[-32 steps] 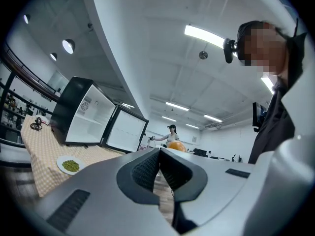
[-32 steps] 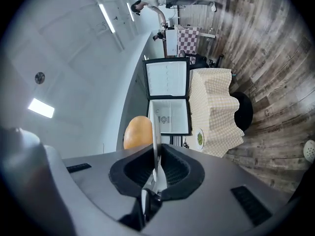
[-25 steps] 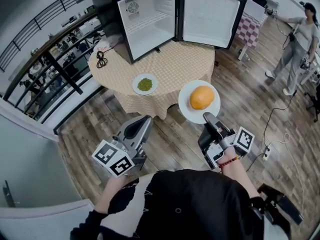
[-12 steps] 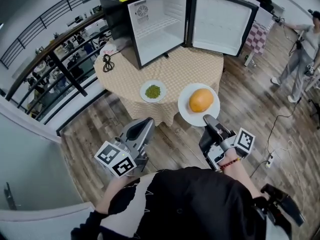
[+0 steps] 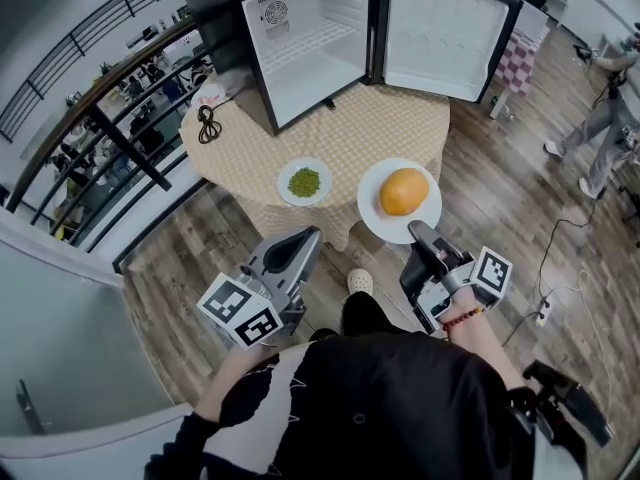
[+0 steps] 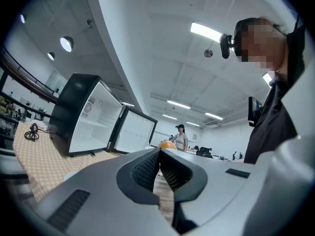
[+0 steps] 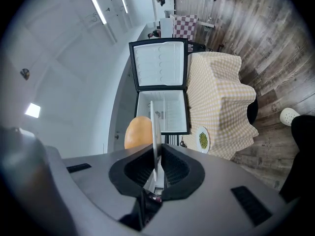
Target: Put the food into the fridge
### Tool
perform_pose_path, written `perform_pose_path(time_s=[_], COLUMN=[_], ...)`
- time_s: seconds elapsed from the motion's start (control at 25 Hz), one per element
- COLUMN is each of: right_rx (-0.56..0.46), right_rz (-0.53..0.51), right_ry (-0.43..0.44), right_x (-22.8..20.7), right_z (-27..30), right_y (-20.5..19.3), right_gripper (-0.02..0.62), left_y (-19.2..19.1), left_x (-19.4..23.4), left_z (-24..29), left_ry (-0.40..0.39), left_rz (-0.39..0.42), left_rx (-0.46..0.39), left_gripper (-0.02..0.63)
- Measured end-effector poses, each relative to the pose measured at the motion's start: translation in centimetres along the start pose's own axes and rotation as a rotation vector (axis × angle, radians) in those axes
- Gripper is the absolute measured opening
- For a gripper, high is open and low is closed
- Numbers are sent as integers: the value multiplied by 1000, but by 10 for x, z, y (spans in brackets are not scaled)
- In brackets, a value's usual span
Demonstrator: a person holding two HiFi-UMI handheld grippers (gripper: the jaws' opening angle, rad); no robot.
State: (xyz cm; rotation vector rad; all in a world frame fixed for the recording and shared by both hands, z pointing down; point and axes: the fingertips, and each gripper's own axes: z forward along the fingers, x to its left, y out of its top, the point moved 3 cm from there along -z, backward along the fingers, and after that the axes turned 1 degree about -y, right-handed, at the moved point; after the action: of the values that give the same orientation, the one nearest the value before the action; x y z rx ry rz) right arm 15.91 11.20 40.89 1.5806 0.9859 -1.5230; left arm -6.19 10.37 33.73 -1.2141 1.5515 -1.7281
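Observation:
A small black fridge (image 5: 310, 38) stands on a round checked table (image 5: 340, 133), its door (image 5: 440, 33) swung wide and its white inside bare. On the table lies a little plate of green food (image 5: 304, 181). My right gripper (image 5: 418, 236) is shut on the near rim of a larger white plate (image 5: 375, 223), which carries a round orange food (image 5: 403, 192) and hangs over the table's near right edge. In the right gripper view the plate (image 7: 154, 132) stands edge-on between the jaws. My left gripper (image 5: 306, 240) is shut and holds nothing, off the table's front.
A black cable (image 5: 205, 123) lies on the table's left side beside the fridge. A railing (image 5: 110, 118) runs along the left. A person (image 5: 612, 108) stands at the far right on the wood floor. A white shoe (image 5: 358, 282) shows between the grippers.
The table and fridge have slid a little rightward and nearer in the head view. A white shoe has come into sight below. The plate stays in the right gripper.

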Motion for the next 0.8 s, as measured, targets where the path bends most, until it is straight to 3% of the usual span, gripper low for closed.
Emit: perform_pose_path(time_s=[0.16,0.8], right_rx=[17,100], right_rz=[0,2], right_ry=[-10,-24], right_x=[-1,8], right_z=[27,180], right_y=[9,101], right_gripper=[29,29], left_y=[-2,41], left_x=[26,136], left_z=[17,105], left_ry=[-8,66], left_rz=[28,36], left_rx=[42,-24], left_gripper=[12,11])
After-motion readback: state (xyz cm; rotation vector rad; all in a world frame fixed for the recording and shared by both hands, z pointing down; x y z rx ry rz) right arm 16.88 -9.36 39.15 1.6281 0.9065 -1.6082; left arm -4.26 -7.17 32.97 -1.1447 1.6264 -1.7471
